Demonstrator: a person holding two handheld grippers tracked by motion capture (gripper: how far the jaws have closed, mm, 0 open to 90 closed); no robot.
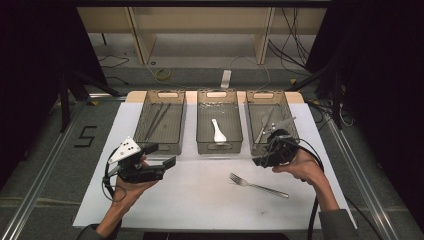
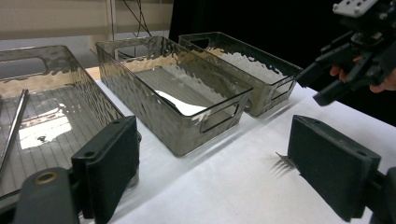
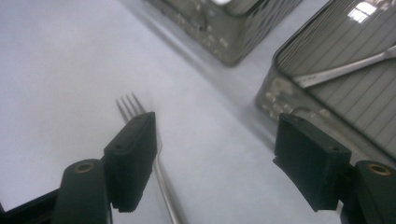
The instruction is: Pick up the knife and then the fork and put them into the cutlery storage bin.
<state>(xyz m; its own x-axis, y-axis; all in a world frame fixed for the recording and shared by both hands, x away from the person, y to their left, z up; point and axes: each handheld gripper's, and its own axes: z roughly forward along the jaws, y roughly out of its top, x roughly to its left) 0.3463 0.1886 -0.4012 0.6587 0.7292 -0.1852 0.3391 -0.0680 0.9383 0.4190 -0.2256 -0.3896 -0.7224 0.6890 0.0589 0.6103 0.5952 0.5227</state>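
A metal fork point(image 1: 258, 186) lies flat on the white table cover, right of the middle; its tines point(image 3: 133, 106) show just past one jaw of my right gripper point(image 3: 215, 135). That gripper point(image 1: 261, 156) hovers above the cover, just in front of the right bin point(image 1: 295, 131), jaws wide open and empty. My left gripper point(image 1: 161, 155) is held near the front of the left bin point(image 1: 142, 122), also open with nothing between its jaws point(image 2: 212, 154). The fork's tines point(image 2: 283, 161) peek out beside its right jaw.
Three clear grey bins stand in a row at the back. The left bin holds chopsticks point(image 1: 157, 120), the middle bin point(image 1: 200, 131) a white spoon point(image 1: 218, 131), the right bin metal cutlery point(image 1: 265, 125). Dark floor and cables surround the table.
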